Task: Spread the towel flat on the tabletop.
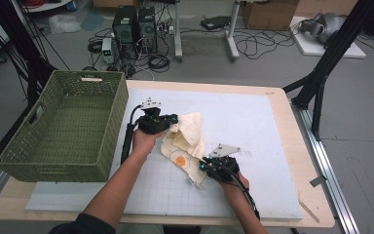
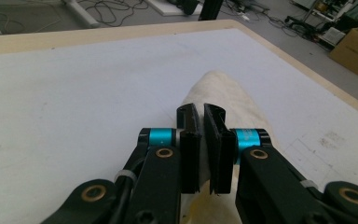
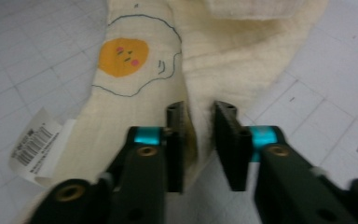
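A cream cloth (image 1: 187,136) with a fried-egg print (image 1: 180,160) lies crumpled on the white grid mat (image 1: 253,126). My left gripper (image 1: 174,119) is at the cloth's upper left end, and its jaws (image 2: 200,112) are shut on a raised fold of the cloth (image 2: 223,88). My right gripper (image 1: 202,165) is at the cloth's lower right edge. In the right gripper view its jaws (image 3: 200,109) stand close together, with the cloth's edge (image 3: 233,60) filling the narrow gap between the pads. The egg print (image 3: 123,53) and a white label (image 3: 35,144) lie to their left.
A green woven basket (image 1: 114,122) stands at the table's left, close to my left hand. The mat spreads bare to the right of the cloth as far as the wooden table edge (image 1: 297,146). Cables, computers and boxes sit on the floor beyond the table.
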`<state>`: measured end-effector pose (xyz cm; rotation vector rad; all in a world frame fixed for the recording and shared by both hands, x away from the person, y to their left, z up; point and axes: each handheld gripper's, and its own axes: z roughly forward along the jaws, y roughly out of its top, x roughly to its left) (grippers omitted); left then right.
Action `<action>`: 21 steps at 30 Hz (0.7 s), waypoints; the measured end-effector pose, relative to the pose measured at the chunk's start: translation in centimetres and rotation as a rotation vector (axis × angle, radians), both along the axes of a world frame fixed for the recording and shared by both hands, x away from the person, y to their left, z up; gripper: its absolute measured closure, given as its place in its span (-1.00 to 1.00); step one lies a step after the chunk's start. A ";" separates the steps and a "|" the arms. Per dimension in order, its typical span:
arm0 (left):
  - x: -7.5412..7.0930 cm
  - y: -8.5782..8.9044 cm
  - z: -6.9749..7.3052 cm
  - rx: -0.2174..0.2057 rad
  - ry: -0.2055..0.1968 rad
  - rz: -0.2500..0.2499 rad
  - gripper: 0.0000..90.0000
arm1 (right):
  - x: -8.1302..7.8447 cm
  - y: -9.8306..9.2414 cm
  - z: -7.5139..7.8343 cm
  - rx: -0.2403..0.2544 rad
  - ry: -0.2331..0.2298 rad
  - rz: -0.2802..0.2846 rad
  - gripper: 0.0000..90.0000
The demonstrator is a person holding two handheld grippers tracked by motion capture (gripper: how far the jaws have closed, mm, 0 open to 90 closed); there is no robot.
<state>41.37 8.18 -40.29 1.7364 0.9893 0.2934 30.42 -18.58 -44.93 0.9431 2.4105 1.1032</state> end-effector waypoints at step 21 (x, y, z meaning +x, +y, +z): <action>-2.7 4.0 -1.9 0.128 0.041 -0.004 0.80 | -5.1 -5.2 1.1 -0.042 0.089 0.074 0.93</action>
